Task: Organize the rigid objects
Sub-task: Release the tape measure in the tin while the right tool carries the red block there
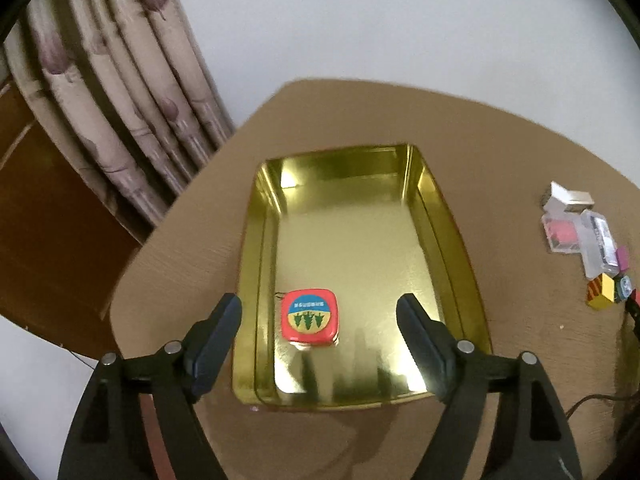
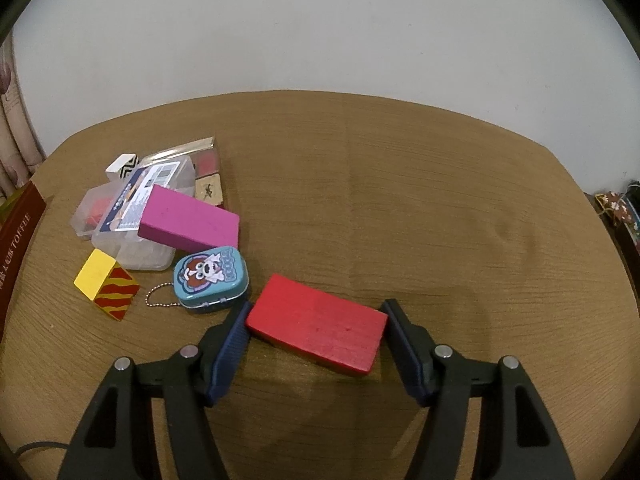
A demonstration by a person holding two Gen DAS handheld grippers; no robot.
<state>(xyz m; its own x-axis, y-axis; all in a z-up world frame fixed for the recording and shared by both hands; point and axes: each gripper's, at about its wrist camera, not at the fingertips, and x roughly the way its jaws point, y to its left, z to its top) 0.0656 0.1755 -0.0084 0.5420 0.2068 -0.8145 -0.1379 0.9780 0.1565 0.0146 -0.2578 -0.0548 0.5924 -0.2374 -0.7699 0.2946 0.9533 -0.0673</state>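
Red block (image 2: 316, 322) clamped endwise in right tool (image 2: 316, 320); lift level, clear blue tin (image 2: 211, 279). Left tool (image 1: 319, 314) apart, empty, above gold tray (image 1: 456, 240); red tin (image 1: 309, 319) inside.

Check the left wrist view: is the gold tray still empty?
No. A small red tin already lies on the floor of the gold tray, near its front left corner, below the open left gripper.

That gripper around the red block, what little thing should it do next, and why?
Probably lift it. The right gripper already has the red block between its pads, apparently pressed at both ends, while the block still looks to lie on the table. The gold tray holds only a small red tin, so there is room.
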